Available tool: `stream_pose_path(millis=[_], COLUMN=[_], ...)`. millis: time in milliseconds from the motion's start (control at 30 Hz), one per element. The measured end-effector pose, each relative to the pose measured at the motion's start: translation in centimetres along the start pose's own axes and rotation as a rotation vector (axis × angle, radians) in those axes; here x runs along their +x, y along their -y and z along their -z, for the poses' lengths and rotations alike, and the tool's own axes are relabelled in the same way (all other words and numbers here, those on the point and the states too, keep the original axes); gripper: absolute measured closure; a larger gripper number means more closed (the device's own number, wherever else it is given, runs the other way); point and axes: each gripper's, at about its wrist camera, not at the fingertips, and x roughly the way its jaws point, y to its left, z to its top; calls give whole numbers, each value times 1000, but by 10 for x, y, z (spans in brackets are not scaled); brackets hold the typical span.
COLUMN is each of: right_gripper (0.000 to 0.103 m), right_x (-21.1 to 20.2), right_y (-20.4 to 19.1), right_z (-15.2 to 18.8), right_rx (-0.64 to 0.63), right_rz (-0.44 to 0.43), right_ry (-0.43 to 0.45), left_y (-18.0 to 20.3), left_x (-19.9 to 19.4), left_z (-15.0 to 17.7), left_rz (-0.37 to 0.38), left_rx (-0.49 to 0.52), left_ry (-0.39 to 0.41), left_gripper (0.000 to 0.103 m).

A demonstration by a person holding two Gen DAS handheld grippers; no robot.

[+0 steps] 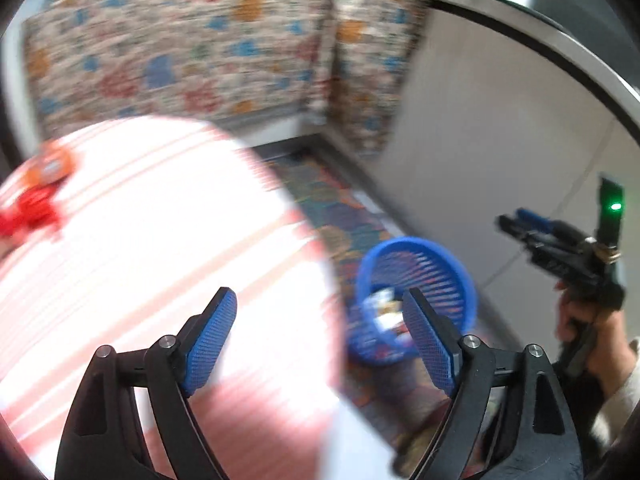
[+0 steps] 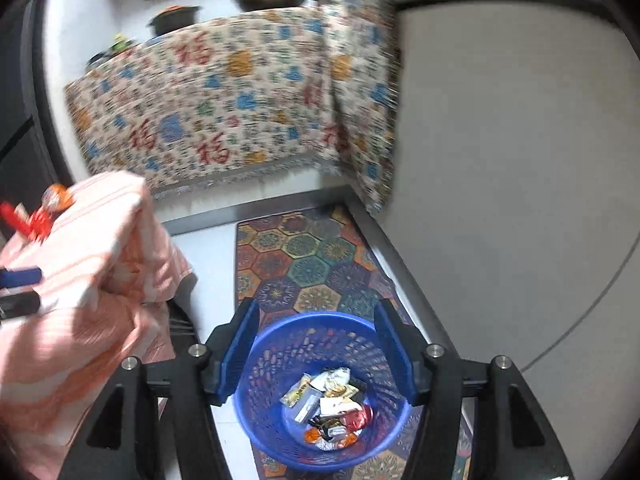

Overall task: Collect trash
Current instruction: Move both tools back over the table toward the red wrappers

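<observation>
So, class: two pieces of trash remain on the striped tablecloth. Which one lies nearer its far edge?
The orange wrapper lies nearer the far edge; the red wrapper sits just in front of it, closer to the left gripper.

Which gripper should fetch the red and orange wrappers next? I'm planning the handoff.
Left, probably. The left gripper hangs open over the striped cloth where the wrappers lie; the right gripper is open above the blue basket.
</observation>
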Motion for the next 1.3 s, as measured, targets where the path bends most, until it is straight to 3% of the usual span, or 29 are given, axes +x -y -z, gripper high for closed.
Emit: stream_pose_path(millis=[67, 200, 367, 467, 600, 700, 800, 1100, 1167, 1300], right_gripper=[42, 42, 42, 42, 42, 41, 40, 31, 31, 31], right_x=[-2, -9, -9, 4, 25, 43, 50, 66, 68, 67], right_y=[-24, -107, -236, -315, -375, -400, -412, -419, -420, -420], right_z=[-1, -12, -19, -22, -15, -12, -14, -23, -24, -24], right_rx=[-26, -120, -249, -348, -410, -439, -456, -436, -435, -435], right_rz=[-20, -128, -336, -415, -440, -426, -390, -378, -379, -379], right_ry=[-3, -17, -83, -159, -224, -263, -231, -198, -199, -199], left_y=[-37, -107, -185, -219, -250, -261, -268, -278, -282, -282], left_x=[-11, -25, -38, -43, -48, -48, -43, -39, -47, -81], left_z=[11, 30, 52, 63, 71, 72, 69, 57, 46, 2], left_rz=[-71, -196, -323, -371, -385, -390, -387, -379, -394, -357], left_rx=[-33, -106, -193, -231, -272, -280, -282, -271, -272, -257], left_ry=[-12, -27, -50, -64, -45, -34, -42, -43, -12, 124], left_gripper=[17, 17, 17, 17, 13, 6, 1, 1, 10, 10])
